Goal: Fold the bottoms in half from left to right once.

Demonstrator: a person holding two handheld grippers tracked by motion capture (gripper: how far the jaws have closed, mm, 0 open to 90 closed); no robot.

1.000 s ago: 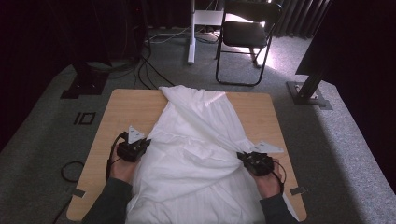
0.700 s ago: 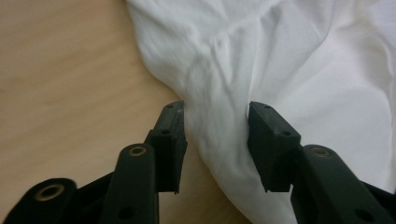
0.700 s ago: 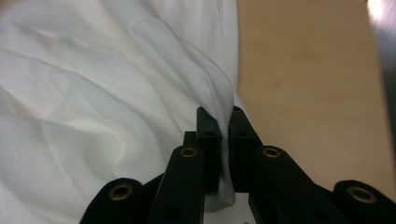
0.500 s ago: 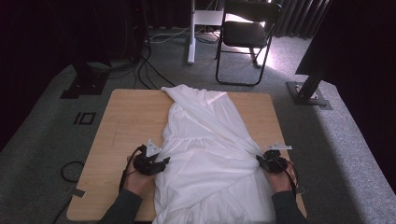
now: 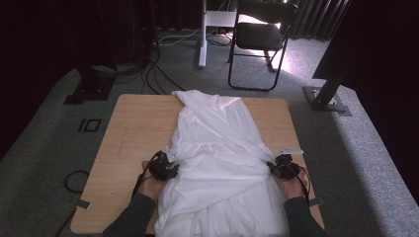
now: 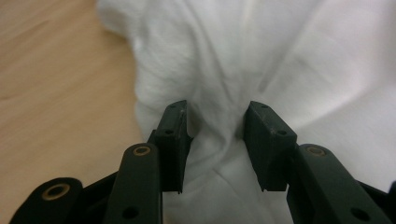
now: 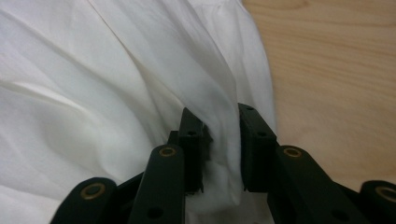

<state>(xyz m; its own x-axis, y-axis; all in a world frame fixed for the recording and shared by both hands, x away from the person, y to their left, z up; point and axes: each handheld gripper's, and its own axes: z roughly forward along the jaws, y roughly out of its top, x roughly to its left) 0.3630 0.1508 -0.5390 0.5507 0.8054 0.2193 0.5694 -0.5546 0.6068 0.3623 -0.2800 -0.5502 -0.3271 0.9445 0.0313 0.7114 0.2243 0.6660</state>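
A white garment [image 5: 217,163] of thin, softly creased fabric lies lengthwise down the middle of a light wooden table [image 5: 133,133], its narrow far end bunched and folded near the table's far edge. The cloth widens toward the near edge, where it spills over the side. At about mid-length it is gathered inward from both sides, with folds radiating from each pinched point across the fabric.

No legible text or labels.
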